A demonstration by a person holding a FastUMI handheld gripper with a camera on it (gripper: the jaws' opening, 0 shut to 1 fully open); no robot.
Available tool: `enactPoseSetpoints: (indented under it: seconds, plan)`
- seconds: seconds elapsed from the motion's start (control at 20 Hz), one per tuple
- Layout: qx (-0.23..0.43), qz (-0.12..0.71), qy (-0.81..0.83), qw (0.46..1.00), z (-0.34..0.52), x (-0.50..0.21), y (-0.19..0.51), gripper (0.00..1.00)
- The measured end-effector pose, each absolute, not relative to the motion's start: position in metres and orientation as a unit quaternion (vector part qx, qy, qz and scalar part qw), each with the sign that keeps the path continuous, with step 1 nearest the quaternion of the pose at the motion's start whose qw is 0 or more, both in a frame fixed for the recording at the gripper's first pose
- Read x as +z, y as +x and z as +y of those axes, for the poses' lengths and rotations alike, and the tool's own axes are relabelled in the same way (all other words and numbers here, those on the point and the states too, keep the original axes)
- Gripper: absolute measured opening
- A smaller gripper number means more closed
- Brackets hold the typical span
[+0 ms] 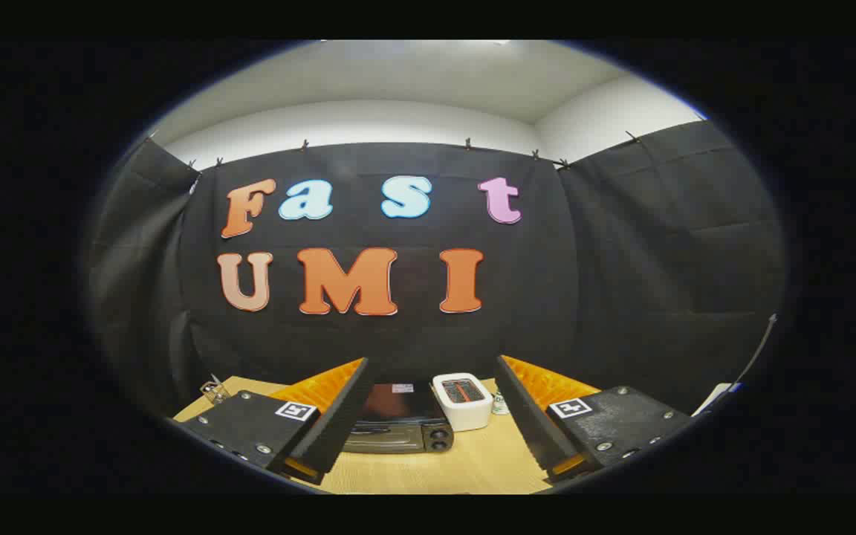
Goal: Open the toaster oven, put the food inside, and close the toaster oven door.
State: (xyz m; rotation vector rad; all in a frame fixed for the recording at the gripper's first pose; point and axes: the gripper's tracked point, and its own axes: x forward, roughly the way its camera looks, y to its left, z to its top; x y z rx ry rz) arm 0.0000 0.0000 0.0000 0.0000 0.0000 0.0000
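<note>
Your fingers (428, 416) are standing wide apart, gripping nothing, above the pale wooden desk (465, 468). Beyond them, the black boxy toaster oven (400, 420) is sitting with its door apparently shut, a white rectangular toaster (462, 400) just beside it. Opening is likely your step; you'll be needing to reach its door.

The left finger of the gripper (428, 416) hides the left part of the toaster oven (402, 423). The small bottle (500, 403) behind the white toaster (462, 400) is too small to make out, and so is the clear item (212, 389) at the desk's (428, 468) far left corner.
</note>
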Motion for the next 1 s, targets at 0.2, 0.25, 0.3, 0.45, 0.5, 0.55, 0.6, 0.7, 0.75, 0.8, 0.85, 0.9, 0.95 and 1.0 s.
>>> enactPoseSetpoints:
  seconds: [0.2, 0.25, 0.3, 0.45, 0.5, 0.55, 0.6, 0.7, 0.75, 0.8, 0.85, 0.9, 0.95, 1.0]
  plan:
    - [0.002, 0.003, -0.002, 1.0, 0.002, -0.005, 0.004, 0.98]
    - [0.003, 0.003, -0.003, 1.0, 0.004, -0.006, 0.004, 0.98]
    - [0.004, 0.004, -0.004, 1.0, 0.004, -0.007, 0.005, 0.98]
    - [0.005, 0.003, -0.006, 1.0, 0.007, -0.009, 0.006, 0.98]
    - [0.007, 0.002, -0.005, 1.0, 0.009, -0.008, 0.006, 0.98]
    - [0.01, 0.003, -0.002, 1.0, 0.012, -0.01, 0.006, 0.98]
    - [0.014, 0.004, -0.001, 1.0, 0.016, -0.011, 0.008, 0.98]
    - [0.019, 0.006, -0.002, 1.0, 0.021, -0.014, 0.01, 0.98]
    - [0.019, 0.006, -0.003, 1.0, 0.023, -0.015, 0.011, 0.98]
    - [0.021, 0.005, -0.003, 1.0, 0.026, -0.016, 0.012, 0.98]
    - [0.027, 0.007, -0.003, 1.0, 0.033, -0.019, 0.013, 0.98]
    - [0.032, 0.01, -0.002, 0.999, 0.038, -0.022, 0.015, 0.98]
    - [0.036, 0.013, -0.002, 0.999, 0.043, -0.025, 0.017, 0.98]
    - [0.041, 0.018, -0.003, 0.999, 0.048, -0.029, 0.019, 0.98]
